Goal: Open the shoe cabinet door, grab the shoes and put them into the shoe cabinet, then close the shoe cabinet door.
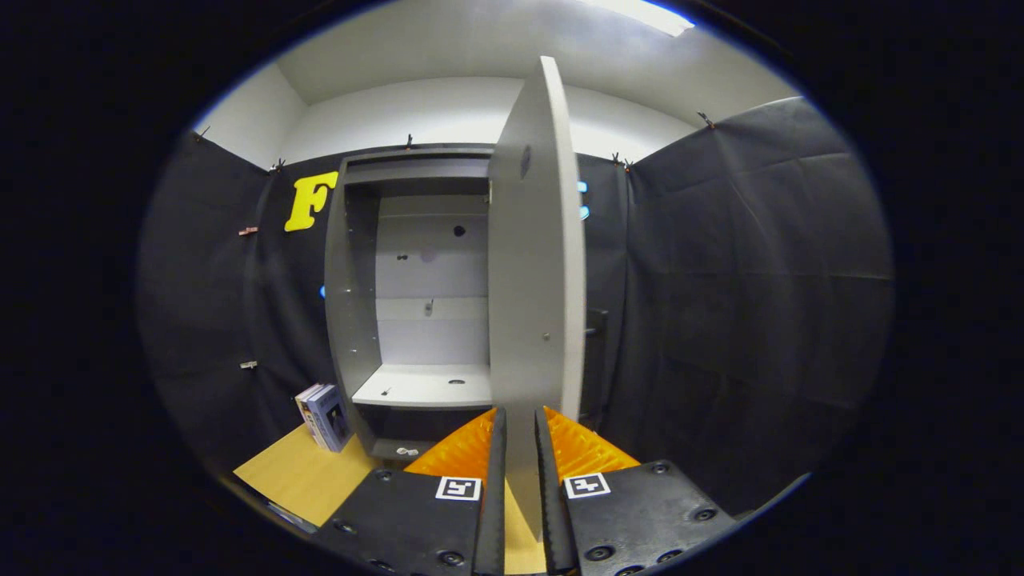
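The grey shoe cabinet [352, 320] stands on the wooden tabletop against the black booth wall. Its inside is lit, with a pale shelf [424, 388] low down and a lower compartment under it. The cabinet door [532, 280] is swung open toward me, and I see it almost edge-on. My gripper [520, 418] sits at the door's lower edge. The door panel runs down between the two fingers, and both press on it.
A small blue and white box [324, 416] leans upright beside the cabinet's left wall. The light wooden tabletop [300, 476] stretches in front of it. Black cloth walls close in on the left and right.
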{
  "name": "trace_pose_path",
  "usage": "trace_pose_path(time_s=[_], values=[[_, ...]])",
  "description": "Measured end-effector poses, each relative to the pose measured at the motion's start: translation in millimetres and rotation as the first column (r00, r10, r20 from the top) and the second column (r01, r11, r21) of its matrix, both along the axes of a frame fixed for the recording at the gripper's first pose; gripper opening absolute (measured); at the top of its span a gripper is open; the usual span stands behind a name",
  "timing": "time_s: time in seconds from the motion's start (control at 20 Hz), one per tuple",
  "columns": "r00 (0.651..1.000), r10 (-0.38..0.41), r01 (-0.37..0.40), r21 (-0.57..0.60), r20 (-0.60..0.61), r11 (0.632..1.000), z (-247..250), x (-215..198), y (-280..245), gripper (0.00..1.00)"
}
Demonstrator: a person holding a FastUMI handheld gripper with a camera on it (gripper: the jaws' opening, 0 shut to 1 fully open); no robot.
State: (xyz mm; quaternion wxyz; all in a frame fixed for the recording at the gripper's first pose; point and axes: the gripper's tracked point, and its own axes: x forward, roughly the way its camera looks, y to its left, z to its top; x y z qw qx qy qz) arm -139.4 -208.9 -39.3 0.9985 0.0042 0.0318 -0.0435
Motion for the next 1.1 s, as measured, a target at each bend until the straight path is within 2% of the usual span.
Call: trace_pose_path(time_s=[0.2,0.35,0.65,0.75,0.9,1.1], values=[[0.997,0.067,-0.064,0.076,-0.035,0.995,-27.0,10.7,51.7,0.23],[0.994,0.092,-0.085,0.110,-0.064,0.990,-61.5,18.8,94.0,0.23],[0.987,0.072,-0.063,0.069,-0.143,0.996,-142.0,32.3,153.8,0.24],[0.982,0.066,-0.058,0.052,-0.178,0.997,-173.0,38.8,164.8,0.23],[0.965,0.097,-0.082,0.074,-0.243,0.994,-221.4,46.6,180.5,0.24],[0.940,0.096,-0.076,0.073,-0.327,0.994,-292.7,63.1,179.2,0.23]])
